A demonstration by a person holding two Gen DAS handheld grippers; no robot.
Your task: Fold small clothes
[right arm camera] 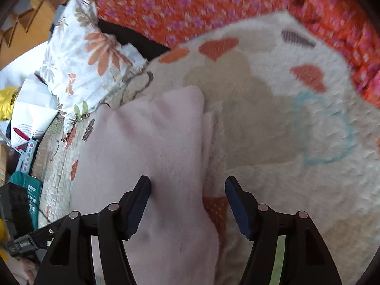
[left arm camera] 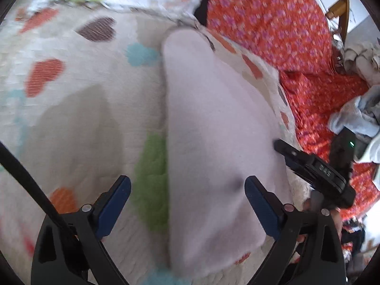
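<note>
Two grippers, both spread wide and grasping nothing: left gripper [left arm camera: 187,187] over the folded pink garment [left arm camera: 213,128], right gripper [right arm camera: 187,187] straddling its edge. Garment flat on the heart-print blanket [left arm camera: 78,99], near the edge beside the orange floral cloth [left arm camera: 273,21].

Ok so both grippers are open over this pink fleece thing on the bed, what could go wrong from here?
1. The pale pink fleece garment has a lower layer peeking out along its right edge, so a pinch there may catch only one layer and spoil the fold.
2. It lies on a loose heart-patterned cream quilt; closing the left hand-held gripper low could grab quilt too.
3. The right hand-held gripper straddles the garment's edge and could snag the quilt.
</note>
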